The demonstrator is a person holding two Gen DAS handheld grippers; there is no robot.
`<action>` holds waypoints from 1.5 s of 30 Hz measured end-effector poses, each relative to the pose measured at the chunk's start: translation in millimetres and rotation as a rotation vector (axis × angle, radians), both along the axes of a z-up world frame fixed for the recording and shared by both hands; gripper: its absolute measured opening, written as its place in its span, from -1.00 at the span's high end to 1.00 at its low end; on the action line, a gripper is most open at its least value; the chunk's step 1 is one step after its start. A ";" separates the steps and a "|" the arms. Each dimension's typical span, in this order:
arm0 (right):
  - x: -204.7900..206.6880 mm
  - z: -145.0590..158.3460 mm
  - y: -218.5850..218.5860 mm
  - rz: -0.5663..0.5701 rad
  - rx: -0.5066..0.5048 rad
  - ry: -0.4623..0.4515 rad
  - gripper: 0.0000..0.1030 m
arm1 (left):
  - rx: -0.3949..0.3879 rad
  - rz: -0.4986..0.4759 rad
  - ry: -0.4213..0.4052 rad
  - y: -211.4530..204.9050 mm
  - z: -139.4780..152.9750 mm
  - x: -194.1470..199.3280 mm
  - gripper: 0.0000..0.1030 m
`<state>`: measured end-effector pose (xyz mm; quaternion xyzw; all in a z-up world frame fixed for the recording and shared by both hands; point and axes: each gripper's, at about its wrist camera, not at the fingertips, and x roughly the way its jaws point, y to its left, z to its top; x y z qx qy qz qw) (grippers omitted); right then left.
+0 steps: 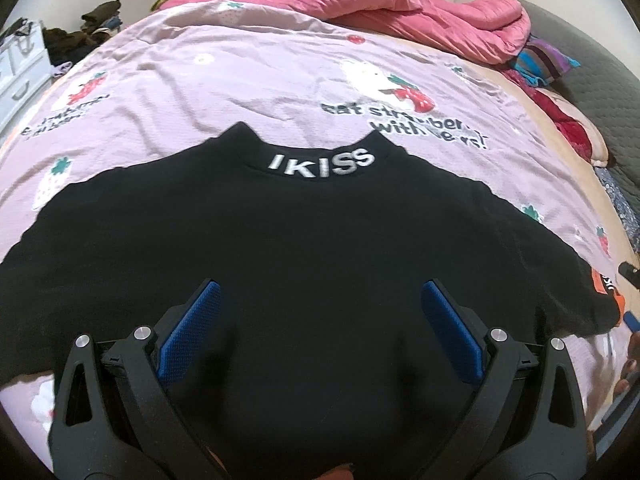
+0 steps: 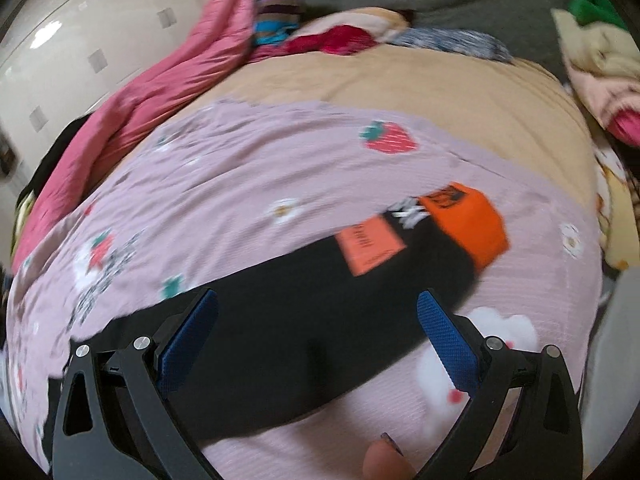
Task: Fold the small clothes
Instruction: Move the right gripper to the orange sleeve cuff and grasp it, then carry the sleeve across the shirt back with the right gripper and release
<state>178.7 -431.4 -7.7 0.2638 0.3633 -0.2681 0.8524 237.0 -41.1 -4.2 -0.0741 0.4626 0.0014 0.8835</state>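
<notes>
A small black top (image 1: 312, 248) lies flat on the bed, its collar with white "IKISS" letters (image 1: 322, 163) at the far side. My left gripper (image 1: 320, 292) is open and empty, hovering over the top's body with blue pads (image 1: 192, 328) spread wide. In the right wrist view, the top's right sleeve (image 2: 320, 320) stretches out, ending in an orange cuff (image 2: 472, 224) with an orange patch (image 2: 370, 246). My right gripper (image 2: 318, 300) is open and empty above that sleeve. The right wrist view is blurred.
A lilac strawberry-print sheet (image 1: 240, 92) covers the bed. A pink quilt (image 1: 400, 12) is bunched at the far side, with a striped cloth (image 1: 544, 60) and red clothes (image 2: 340, 38) beside it. A beige blanket (image 2: 440, 92) and clothes pile (image 2: 600, 60) lie right. Drawers (image 1: 20, 76) stand left.
</notes>
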 end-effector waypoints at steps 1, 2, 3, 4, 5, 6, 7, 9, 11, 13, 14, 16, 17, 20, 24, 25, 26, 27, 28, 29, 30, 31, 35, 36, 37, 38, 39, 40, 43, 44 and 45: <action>-1.7 -2.5 -6.0 -0.021 0.004 0.003 -0.92 | -0.004 -0.006 -0.001 -3.1 -0.5 1.8 -0.83; -3.6 -7.4 -14.9 -0.050 0.013 0.012 -0.92 | -0.005 -0.008 -0.002 -5.0 -0.7 2.7 -0.83; -3.9 -10.0 -18.7 -0.061 0.020 0.016 -0.92 | -0.006 -0.011 -0.003 -7.3 -0.9 3.9 -0.83; -4.3 -14.8 -25.2 -0.075 0.039 0.022 -0.92 | -0.009 -0.014 -0.004 -9.6 -1.1 5.2 -0.83; -4.4 -19.0 -30.3 -0.089 0.056 0.027 -0.92 | -0.011 -0.016 -0.004 -10.7 -1.4 5.7 -0.83; -4.8 -22.2 -34.5 -0.103 0.067 0.031 -0.92 | -0.010 -0.017 -0.004 -12.1 -1.8 6.6 -0.83; -5.4 -26.1 -40.1 -0.116 0.081 0.033 -0.92 | -0.009 -0.018 -0.002 -13.3 -2.2 8.0 -0.83; -4.7 -35.5 -52.5 -0.137 0.133 0.035 -0.92 | -0.006 -0.018 0.000 -13.5 -2.4 8.5 -0.83; -0.3 -45.3 -62.4 -0.147 0.189 0.040 -0.92 | -0.004 -0.013 -0.001 -11.2 -2.0 8.9 -0.82; 1.1 -52.5 -74.6 -0.169 0.237 0.022 -0.92 | -0.008 -0.007 0.000 -7.1 -1.0 7.9 -0.83; 2.0 -52.2 -77.3 -0.175 0.245 0.010 -0.92 | -0.013 -0.006 -0.001 -4.5 -0.2 7.0 -0.83; 4.3 -51.6 -81.8 -0.178 0.261 -0.017 -0.86 | -0.026 0.001 -0.007 3.6 2.6 4.2 -0.83; 5.3 -51.4 -82.5 -0.179 0.260 -0.022 -0.54 | -0.030 0.005 -0.011 7.1 3.9 2.8 -0.83; 4.3 -50.0 -82.4 -0.192 0.235 -0.021 0.22 | -0.027 0.027 -0.018 19.4 8.6 -1.5 -0.82; 1.8 -35.5 -73.3 -0.114 0.247 -0.122 0.62 | -0.043 0.063 -0.035 36.6 16.6 -9.0 -0.83; 0.5 -23.8 -65.0 -0.068 0.237 -0.181 0.63 | -0.050 0.069 -0.039 40.5 18.7 -10.9 -0.82; 0.6 -17.5 -58.7 -0.035 0.241 -0.215 0.63 | -0.056 0.075 -0.043 43.6 20.8 -12.6 -0.83; 0.4 -10.1 -51.1 0.006 0.244 -0.251 0.63 | -0.062 0.078 -0.045 46.1 22.6 -14.2 -0.83; 0.7 0.0 -39.5 0.061 0.239 -0.293 0.63 | -0.069 0.080 -0.047 49.2 24.4 -15.9 -0.83; 0.5 7.0 -30.6 0.103 0.231 -0.321 0.63 | -0.072 0.082 -0.048 51.0 26.1 -17.2 -0.83; 0.9 13.8 -20.9 0.143 0.222 -0.346 0.63 | -0.074 0.084 -0.051 52.7 27.7 -18.1 -0.83; 1.0 22.3 -8.4 0.193 0.208 -0.373 0.63 | -0.077 0.088 -0.054 55.6 30.4 -20.5 -0.83; 7.9 47.8 27.4 0.335 0.165 -0.426 0.64 | -0.101 0.093 -0.062 62.8 37.5 -24.3 -0.83; 10.0 55.2 40.6 0.383 0.144 -0.436 0.64 | -0.110 0.096 -0.066 65.2 39.3 -25.2 -0.83; 10.3 60.1 46.8 0.409 0.135 -0.442 0.64 | -0.124 0.097 -0.073 68.0 41.4 -26.5 -0.83; 11.5 64.5 55.7 0.442 0.124 -0.448 0.64 | -0.139 0.099 -0.079 70.6 42.8 -27.9 -0.83; 12.2 67.8 65.0 0.476 0.116 -0.452 0.64 | -0.162 0.099 -0.084 73.7 43.8 -28.9 -0.83; 13.6 70.5 75.5 0.515 0.108 -0.454 0.64 | -0.202 0.097 -0.090 79.1 44.6 -30.7 -0.82; 19.8 74.1 103.4 0.603 0.093 -0.448 0.64 | -0.280 0.111 -0.097 91.1 43.7 -33.8 -0.82; 19.0 74.5 111.8 0.625 0.086 -0.445 0.64 | -0.288 0.116 -0.096 94.4 43.1 -34.5 -0.82; 19.1 74.3 123.1 0.659 0.074 -0.440 0.64 | -0.291 0.120 -0.096 96.3 43.0 -35.0 -0.82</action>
